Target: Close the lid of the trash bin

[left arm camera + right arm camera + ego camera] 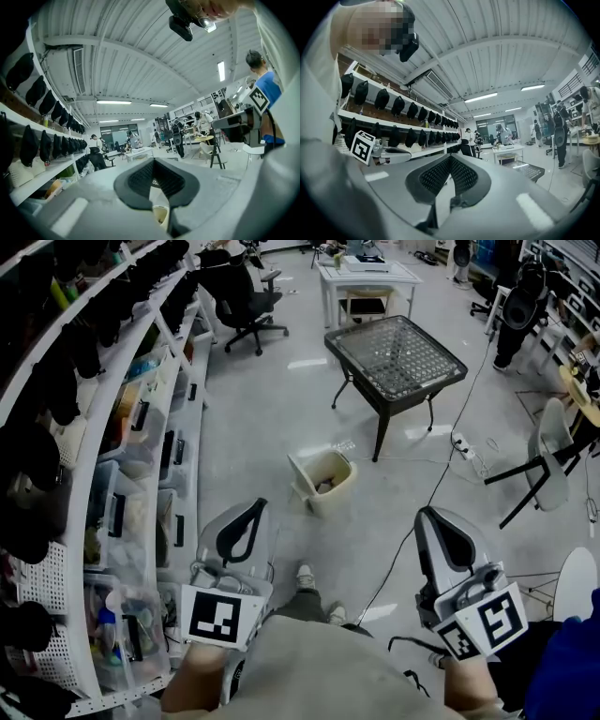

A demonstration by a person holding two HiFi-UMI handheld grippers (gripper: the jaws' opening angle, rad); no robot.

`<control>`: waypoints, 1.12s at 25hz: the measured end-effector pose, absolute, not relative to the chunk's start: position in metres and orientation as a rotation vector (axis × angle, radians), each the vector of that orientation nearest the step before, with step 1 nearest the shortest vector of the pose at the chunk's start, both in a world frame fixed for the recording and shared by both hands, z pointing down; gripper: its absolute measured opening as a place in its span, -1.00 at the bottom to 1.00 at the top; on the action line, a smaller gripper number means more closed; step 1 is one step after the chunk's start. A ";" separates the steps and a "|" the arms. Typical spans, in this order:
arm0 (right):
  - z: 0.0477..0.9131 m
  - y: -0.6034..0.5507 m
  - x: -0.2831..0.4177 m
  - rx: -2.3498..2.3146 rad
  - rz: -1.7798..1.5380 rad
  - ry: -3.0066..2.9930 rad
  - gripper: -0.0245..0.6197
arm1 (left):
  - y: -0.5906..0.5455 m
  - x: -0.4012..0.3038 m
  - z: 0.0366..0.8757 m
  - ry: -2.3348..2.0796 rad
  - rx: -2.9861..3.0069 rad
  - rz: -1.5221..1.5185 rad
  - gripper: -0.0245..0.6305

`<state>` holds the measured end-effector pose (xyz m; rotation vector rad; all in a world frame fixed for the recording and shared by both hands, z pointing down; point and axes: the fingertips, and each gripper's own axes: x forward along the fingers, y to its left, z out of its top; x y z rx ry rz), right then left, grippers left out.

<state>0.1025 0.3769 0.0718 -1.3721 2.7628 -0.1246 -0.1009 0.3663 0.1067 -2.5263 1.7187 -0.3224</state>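
A small beige trash bin [325, 486] stands on the grey floor ahead of me. Its mouth is open and its lid [302, 472] is tilted up on the left side. Some rubbish lies inside. My left gripper [257, 506] is held low at the left, short of the bin, with its jaws together and nothing in them. My right gripper [427, 515] is at the right, farther from the bin, also shut and empty. In the left gripper view [154, 161] and the right gripper view [451, 157] the dark pads meet, and both point up towards the room.
White shelving [141, 456] with bins runs along the left. A black mesh-top table [398, 354] stands beyond the bin. A cable [439, 486] and a power strip [464, 446] lie on the floor at the right, near a tipped chair [548, 470]. My feet [305, 577] are just behind the bin.
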 end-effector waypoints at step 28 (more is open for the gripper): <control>0.170 0.138 0.003 -1.440 -0.392 2.904 -0.91 | 0.147 -0.213 0.218 1.800 -2.621 -0.522 -0.92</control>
